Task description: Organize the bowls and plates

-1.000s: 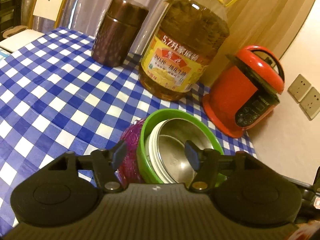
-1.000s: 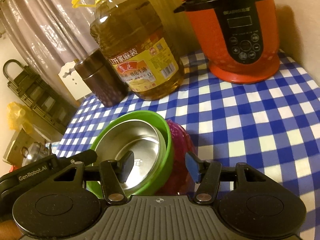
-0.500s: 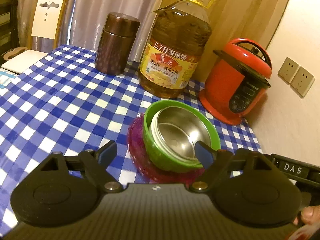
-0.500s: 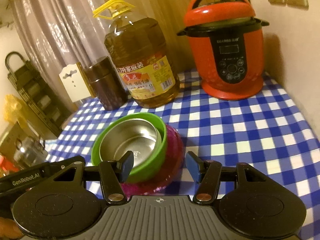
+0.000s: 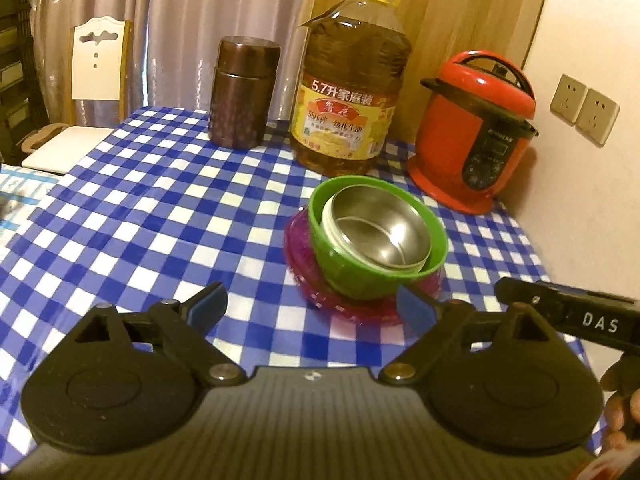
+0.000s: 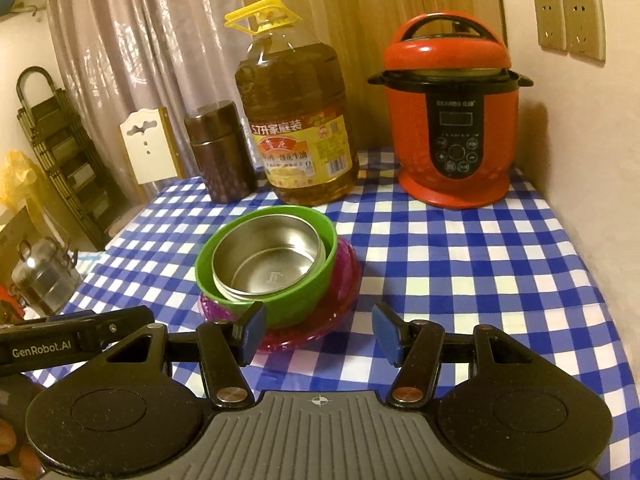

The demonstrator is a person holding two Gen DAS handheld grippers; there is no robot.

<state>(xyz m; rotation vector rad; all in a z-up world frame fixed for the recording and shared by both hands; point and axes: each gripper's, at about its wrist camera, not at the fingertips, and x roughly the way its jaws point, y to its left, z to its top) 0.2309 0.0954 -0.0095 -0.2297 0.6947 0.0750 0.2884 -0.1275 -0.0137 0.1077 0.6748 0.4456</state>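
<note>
A steel bowl sits nested in a green bowl, which rests tilted on a pink plate on the blue checked tablecloth. My left gripper hangs back from the stack on its near left side, jaws opening wide, nothing between them. My right gripper stands open just short of the stack's near right side, nothing held. Its black body shows at the right of the left wrist view.
Behind the stack stand a big oil bottle, a brown canister and a red cooker. A white chair is beyond the table's far left. The wall with sockets bounds the right.
Both grippers have pulled back and up from the stacked bowls. The left jaws, which were around the stack's rim, have spread wide and let go. The stack stays put.
</note>
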